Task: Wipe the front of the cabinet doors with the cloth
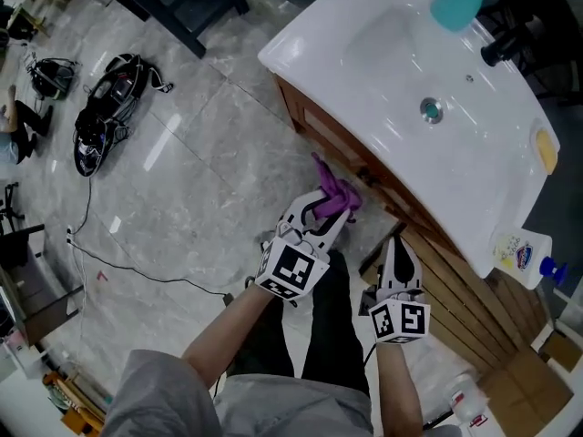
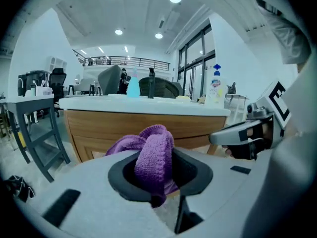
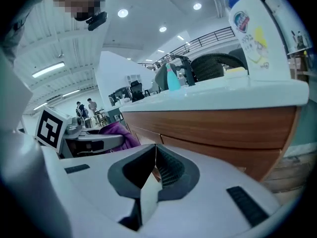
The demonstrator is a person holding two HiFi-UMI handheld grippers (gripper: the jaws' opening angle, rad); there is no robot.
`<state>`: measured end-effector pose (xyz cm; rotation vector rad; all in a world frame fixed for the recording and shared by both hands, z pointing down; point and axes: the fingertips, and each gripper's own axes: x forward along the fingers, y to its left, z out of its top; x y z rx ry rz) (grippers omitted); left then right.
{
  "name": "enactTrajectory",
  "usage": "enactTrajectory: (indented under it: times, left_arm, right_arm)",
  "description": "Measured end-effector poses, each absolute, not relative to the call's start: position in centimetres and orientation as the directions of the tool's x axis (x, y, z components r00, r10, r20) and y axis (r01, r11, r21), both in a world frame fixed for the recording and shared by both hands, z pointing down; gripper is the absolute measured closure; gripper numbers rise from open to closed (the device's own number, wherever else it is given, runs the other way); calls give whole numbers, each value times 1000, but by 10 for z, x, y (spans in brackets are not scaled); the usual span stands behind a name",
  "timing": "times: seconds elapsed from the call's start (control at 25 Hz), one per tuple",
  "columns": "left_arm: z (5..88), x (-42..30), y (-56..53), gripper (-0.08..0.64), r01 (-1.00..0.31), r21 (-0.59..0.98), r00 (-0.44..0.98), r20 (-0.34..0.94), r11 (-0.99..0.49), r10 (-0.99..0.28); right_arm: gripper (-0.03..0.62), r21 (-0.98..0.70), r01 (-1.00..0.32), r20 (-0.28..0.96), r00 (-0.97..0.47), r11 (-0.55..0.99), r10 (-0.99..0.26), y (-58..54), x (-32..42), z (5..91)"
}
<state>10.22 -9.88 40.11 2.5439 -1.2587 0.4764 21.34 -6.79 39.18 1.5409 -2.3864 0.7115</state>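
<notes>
The left tongs [image 1: 328, 213] are clenching the purple cloth [image 2: 156, 152], which is bunching up between the jaws and spilling out ahead of them. The cabinet doors [image 2: 94, 128] are lying straight ahead, just beyond the cloth, with their long wooden front running crosswise. I cannot tell whether the cloth is touching the wood. The right tongs [image 1: 398, 247] are hanging shut and empty just alongside. The left tongs are the nearer pair, so the wipe likely calls for pressing forward, then sweeping sideways.

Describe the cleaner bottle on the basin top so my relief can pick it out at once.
Find the white basin top above the wooden cabinet. Follow it to the corner nearest the right gripper, past the yellow bar. The bottle there is white with a blue cap and a printed label; the only other bottle, by the tap, is teal.
</notes>
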Motion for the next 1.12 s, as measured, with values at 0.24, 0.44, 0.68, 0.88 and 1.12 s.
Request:
enactTrajectory:
  times: [0.24, 0.44, 0.68, 0.88, 1.12]
  left_arm:
    - [331, 89, -97, 459, -824, 94, 552, 359, -559, -753]
    - [271, 87, -93, 459, -851, 88, 516, 320, -517, -795]
    - [198, 73, -94, 459, -884, 62, 462, 257, -463, -849]
    - [137, 67, -86, 459, -901, 41, 431, 187, -432, -883]
    - [74, 57, -83, 459, -907, 0, 419, 95, -421, -903]
  right_arm:
    - [582, -289, -879, 389, -470, 379, -792, -78, 196, 338]
    - [583, -288, -853, 341, -517, 436, -785, -85, 186, 286]
    - [583, -251, -828, 264, -557, 502, -787, -95, 175, 214]
    - [583, -210, -817, 220, -574, 536, -789, -94, 172, 159]
    - [583, -148, -791, 118, -610, 593, -784, -98, 157, 92]
